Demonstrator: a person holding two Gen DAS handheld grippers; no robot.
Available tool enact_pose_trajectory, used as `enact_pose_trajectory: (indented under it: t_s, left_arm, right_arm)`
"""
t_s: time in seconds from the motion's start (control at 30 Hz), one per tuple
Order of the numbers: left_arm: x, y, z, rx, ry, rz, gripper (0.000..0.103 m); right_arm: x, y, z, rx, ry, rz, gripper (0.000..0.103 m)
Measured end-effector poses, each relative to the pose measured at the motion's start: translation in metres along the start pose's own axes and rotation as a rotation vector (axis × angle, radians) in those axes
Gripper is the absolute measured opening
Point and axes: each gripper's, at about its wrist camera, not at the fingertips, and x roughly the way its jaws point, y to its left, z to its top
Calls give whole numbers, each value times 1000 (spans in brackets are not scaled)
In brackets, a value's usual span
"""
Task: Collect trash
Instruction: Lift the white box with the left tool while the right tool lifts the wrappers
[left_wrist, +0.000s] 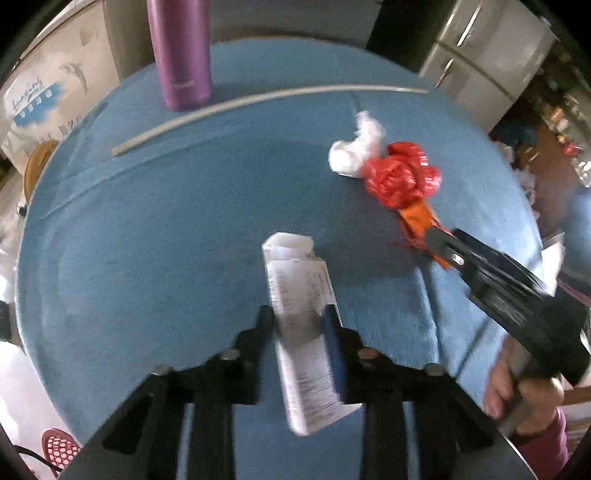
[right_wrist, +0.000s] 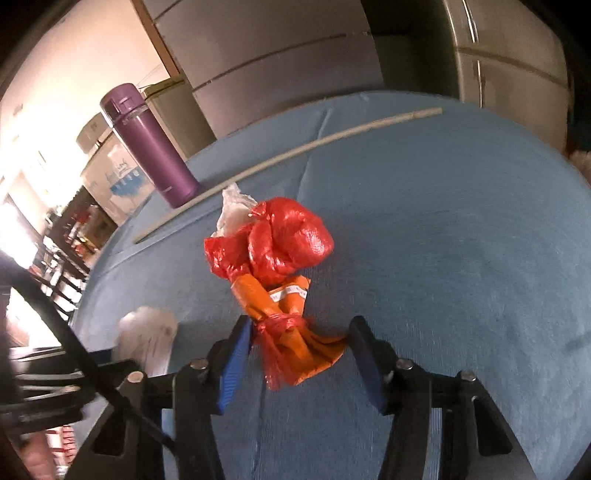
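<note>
We count one white printed carton (left_wrist: 301, 295), one crumpled white tissue (left_wrist: 354, 147), one red plastic bag (right_wrist: 280, 243) tied around an orange wrapper (right_wrist: 266, 295), one purple flask (left_wrist: 181, 55) and one pale rod (left_wrist: 258, 101), all on the blue tablecloth (left_wrist: 147, 221). Our left gripper (left_wrist: 301, 317) pinches the carton. Our right gripper (right_wrist: 299, 332) is spread around the bag's knotted end, one pad touching. The carton's print is blurred; the flask's top is cut off in the left view.

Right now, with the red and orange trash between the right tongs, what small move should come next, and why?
Probably close the right tongs on the orange wrapper. It lies between the blue pads, but the right-hand one does not yet touch it. The left tongs already clamp the white carton.
</note>
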Motion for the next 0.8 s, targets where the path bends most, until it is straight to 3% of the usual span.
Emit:
enact_pose_trajectory:
  t_s: [0.1, 0.13, 0.2, 0.23, 0.3, 0.4, 0.6, 0.73, 0.77, 0.8]
  left_arm:
    - [-5, 3, -7, 1, 2, 0, 24]
    - [-6, 5, -9, -9, 5, -9, 24]
    - [-11, 5, -7, -18, -7, -6, 27]
    - [-14, 3, -9, -12, -18, -5, 32]
    - [-20, 4, -19, -1, -29, -15, 63]
    - [-18, 0, -31, 22, -47, 13, 68]
    - [4, -9, -41, 0, -32, 99, 69]
    - [1, -9, -56, -32, -58, 93, 69]
    - [1, -8, -57, -35, -61, 93, 67]
    - [-1, -7, -58, -40, -83, 95, 54]
  right_arm:
    - [1, 4, 0, -11, -3, -22, 47]
    - [-2, 5, -1, -12, -9, -15, 36]
    - [-6, 6, -3, -10, -11, -13, 32]
    - [-10, 6, -7, -13, -16, -21, 32]
    - [-14, 3, -13, -8, -14, -16, 31]
    - [-28, -3, -23, 26, -23, 1, 31]
    - [-65, -21, -46, 123, -56, 78, 31]
    - [-80, -27, -61, 153, -68, 113, 31]
    - [-83, -27, -64, 160, -70, 121, 31]
    - [-84, -28, -65, 168, -71, 129, 31]
